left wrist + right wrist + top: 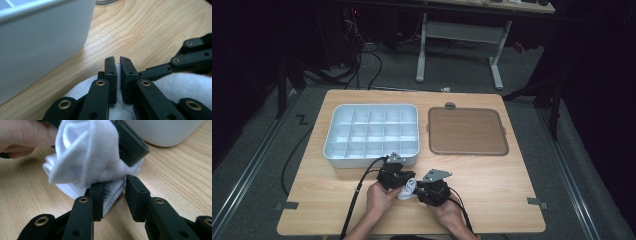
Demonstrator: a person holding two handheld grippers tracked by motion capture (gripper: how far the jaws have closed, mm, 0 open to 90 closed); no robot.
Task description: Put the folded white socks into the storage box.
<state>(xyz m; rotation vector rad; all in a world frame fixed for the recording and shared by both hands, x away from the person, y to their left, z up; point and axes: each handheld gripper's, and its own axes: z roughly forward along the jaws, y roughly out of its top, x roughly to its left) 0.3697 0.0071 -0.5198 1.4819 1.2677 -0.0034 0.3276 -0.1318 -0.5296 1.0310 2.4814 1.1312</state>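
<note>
Your left gripper [117, 60] is clamped on the white sock [407, 188], near the table's [492, 175] front edge, just below the compartment tray [372, 131]. Your right gripper [113, 187] has its jaws apart around the sock's ribbed cuff, not pinching it.

Black tools: left tool [399, 179], right tool [424, 190]; brass rivets, grey three-cornered top plates, black trailing cables; bare forearms.

White sock [85, 162] is showing soft ribbed knit cloth, matt. Table [492, 185] under it is looking like smooth pale wood grain. Compartment tray [339, 150] behind sock is reading as smooth, slightly glossy plastic. Grippers' black fingers [137, 195] are looking matt plastic.
</note>
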